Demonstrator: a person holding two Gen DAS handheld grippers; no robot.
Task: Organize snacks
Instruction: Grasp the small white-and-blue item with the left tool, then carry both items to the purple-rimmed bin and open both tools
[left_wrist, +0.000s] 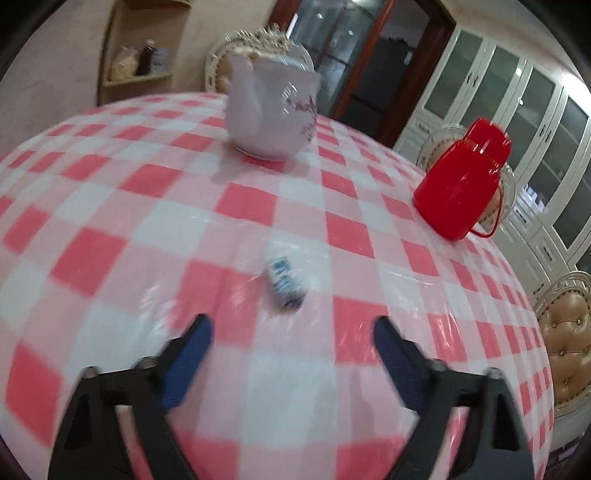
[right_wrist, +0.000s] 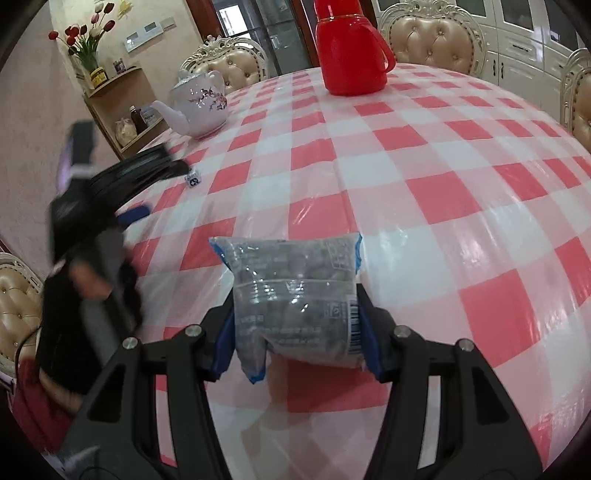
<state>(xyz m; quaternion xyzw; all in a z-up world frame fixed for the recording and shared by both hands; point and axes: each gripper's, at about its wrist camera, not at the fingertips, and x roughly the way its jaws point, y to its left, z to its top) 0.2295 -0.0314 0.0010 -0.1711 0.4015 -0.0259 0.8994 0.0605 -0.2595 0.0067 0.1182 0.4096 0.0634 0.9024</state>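
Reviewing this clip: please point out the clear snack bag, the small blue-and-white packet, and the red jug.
clear snack bag (right_wrist: 295, 306): right wrist view, middle of the bag between the pads.
small blue-and-white packet (left_wrist: 286, 282): left wrist view, its printed face.
red jug (right_wrist: 349, 51): right wrist view, middle of its body.

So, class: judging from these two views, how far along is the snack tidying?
Done: nothing visibly gathered yet; no container or pile of snacks shows. In hand: the right tool is shut on a clear snack bag, lifted over the table. Left: a small blue-and-white packet lies loose on the cloth, just ahead of the open, empty left tool. Picking it up looks like the next step.
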